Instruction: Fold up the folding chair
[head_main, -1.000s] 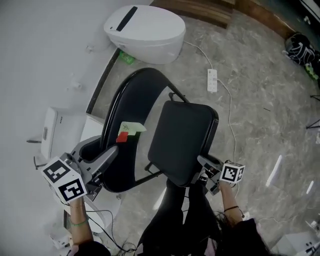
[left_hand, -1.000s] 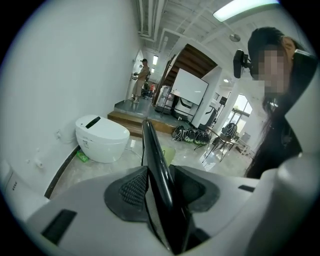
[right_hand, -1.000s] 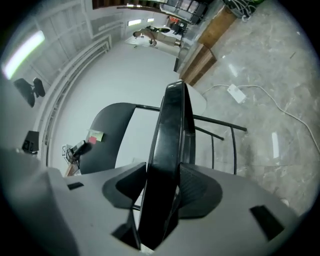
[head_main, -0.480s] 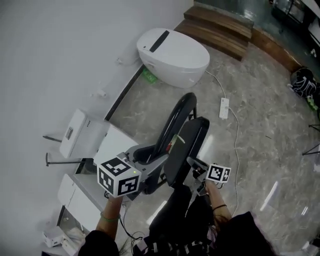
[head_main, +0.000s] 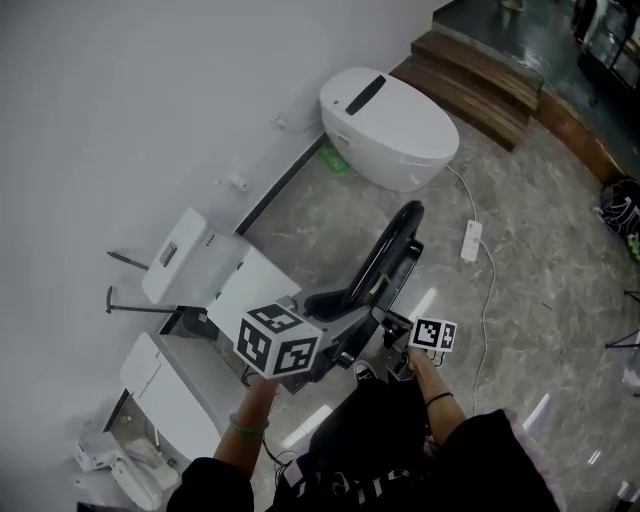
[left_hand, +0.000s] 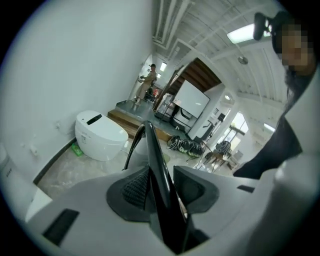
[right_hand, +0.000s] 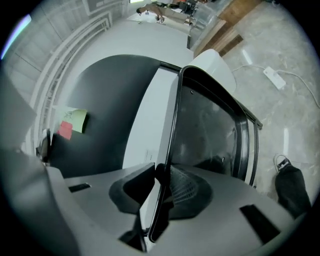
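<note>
At left, our left gripper is clamped on the curved backrest tube of the black metal folding chair. The chair stands almost flat, edge-on, on the grey marble floor near a white oval toilet. At right, our right gripper, its jaws just closing, pinches the seat's thin edge.

The chair stands on the floor just before me, the toilet behind it against the wall. A power strip lies on the floor at its right, boxes at its left along the wall.
</note>
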